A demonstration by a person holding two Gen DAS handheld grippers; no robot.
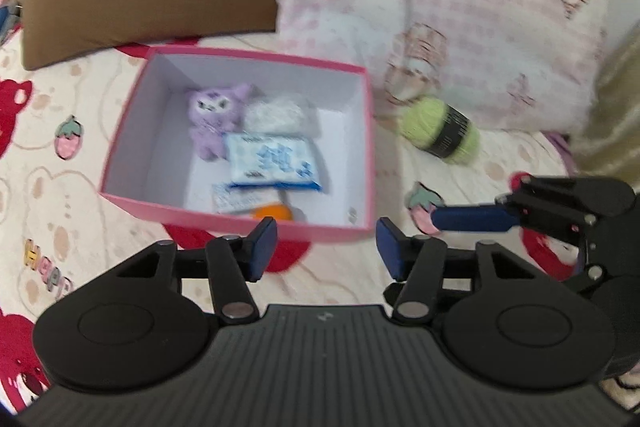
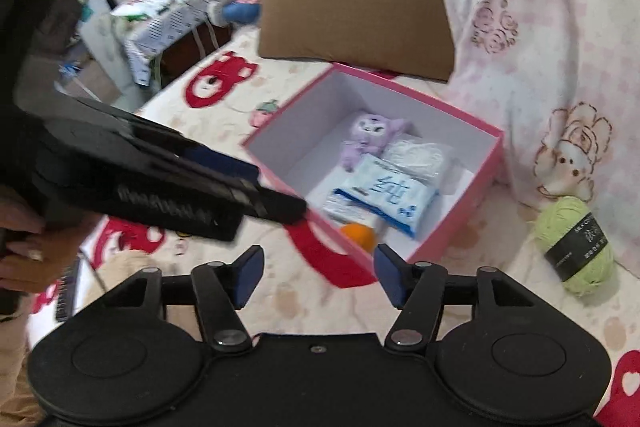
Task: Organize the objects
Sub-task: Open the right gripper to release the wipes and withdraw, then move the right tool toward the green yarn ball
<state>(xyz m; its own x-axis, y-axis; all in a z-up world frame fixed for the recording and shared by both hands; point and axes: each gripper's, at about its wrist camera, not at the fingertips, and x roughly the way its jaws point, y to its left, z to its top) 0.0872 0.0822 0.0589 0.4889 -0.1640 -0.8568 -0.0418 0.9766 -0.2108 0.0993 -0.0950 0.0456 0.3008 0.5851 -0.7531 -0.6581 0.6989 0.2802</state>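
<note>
Home bedroom, cartoon-print bedsheet [image 1: 80,99], pink pillow [image 1: 460,7], cluttered side table [image 2: 168,15]

Both views are evenly and brightly lit by soft, diffuse light, with no glare or blown-out patches. Shadows are faint: a pale one falls inside the box [image 1: 256,63] along its near wall, and another lies under the yarn [image 1: 440,131]. Motion blur smears almost everything beyond the rigs, so the print on the pillow [image 1: 440,7] and the sheet [image 1: 60,99] is soft. In the right wrist view the other gripper [image 2: 280,207] is streaked. Fisheye distortion bends the edges, and the corners go dark.
</note>
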